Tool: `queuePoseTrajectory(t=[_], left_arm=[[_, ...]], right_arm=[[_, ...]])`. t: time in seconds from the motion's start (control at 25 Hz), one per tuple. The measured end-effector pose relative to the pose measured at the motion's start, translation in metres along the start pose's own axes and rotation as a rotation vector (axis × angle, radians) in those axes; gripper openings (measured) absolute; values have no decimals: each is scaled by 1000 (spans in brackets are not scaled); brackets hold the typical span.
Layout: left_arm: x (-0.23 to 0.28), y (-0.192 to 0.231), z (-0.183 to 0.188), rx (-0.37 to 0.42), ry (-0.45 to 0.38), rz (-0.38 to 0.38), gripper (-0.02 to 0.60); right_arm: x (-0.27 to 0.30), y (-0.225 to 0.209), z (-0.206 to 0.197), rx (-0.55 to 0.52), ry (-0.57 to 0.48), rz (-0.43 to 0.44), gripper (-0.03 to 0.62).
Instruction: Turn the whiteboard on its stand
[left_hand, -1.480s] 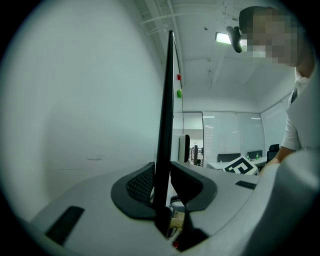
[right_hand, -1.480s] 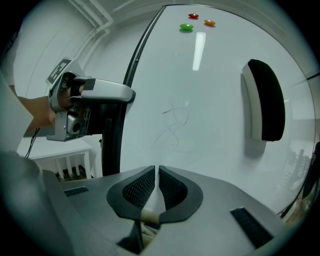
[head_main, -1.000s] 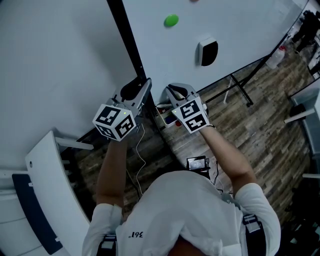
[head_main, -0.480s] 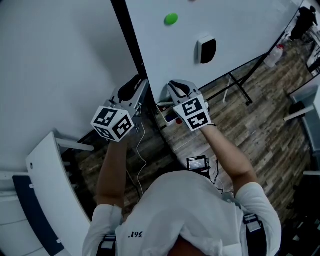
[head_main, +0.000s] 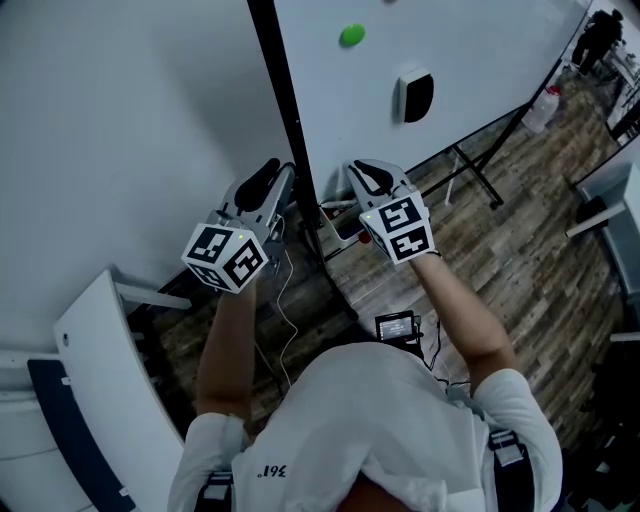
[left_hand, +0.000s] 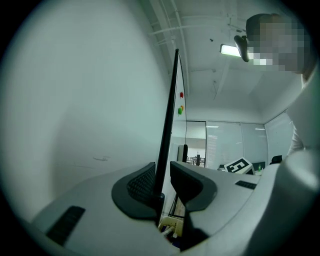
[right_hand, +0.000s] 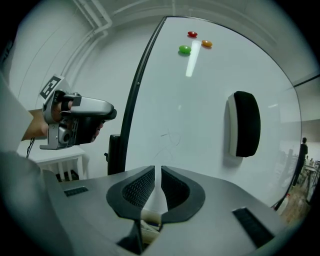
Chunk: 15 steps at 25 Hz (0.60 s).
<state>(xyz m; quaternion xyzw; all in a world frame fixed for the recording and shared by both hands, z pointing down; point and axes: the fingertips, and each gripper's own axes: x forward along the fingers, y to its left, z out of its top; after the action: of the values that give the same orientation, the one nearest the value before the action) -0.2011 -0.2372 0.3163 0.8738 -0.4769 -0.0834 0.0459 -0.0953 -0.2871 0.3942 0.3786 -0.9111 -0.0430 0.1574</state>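
The whiteboard (head_main: 480, 45) has a black side frame (head_main: 285, 110) that runs down between my two grippers. My left gripper (head_main: 275, 182) is shut on that frame; in the left gripper view the frame (left_hand: 170, 110) stands edge-on between the pads of the left gripper (left_hand: 162, 172). My right gripper (head_main: 366, 172) sits at the board's lower edge, just right of the frame. In the right gripper view its jaws (right_hand: 160, 175) are nearly together, with a thin white edge between them. The board face (right_hand: 200, 110) carries an eraser (right_hand: 245, 124) and a green magnet (right_hand: 185, 49).
The stand's black legs (head_main: 480, 170) spread over the wooden floor to the right. A white wall (head_main: 100, 120) lies close on the left, with curved white furniture (head_main: 110, 370) below it. A cable (head_main: 285, 300) hangs by my left arm. A bottle (head_main: 545, 110) stands at the far right.
The board's black frame and green magnet have shifted right in the head view. Both grippers moved right with them, still at the frame and lower edge.
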Motion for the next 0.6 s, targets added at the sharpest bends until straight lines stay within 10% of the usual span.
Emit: queuePoseTrajectory(t=[0.6], left_arm=[[-48, -21, -7, -55, -5, -84, 97]], right_arm=[[-47, 19, 3, 55, -23, -115, 44]])
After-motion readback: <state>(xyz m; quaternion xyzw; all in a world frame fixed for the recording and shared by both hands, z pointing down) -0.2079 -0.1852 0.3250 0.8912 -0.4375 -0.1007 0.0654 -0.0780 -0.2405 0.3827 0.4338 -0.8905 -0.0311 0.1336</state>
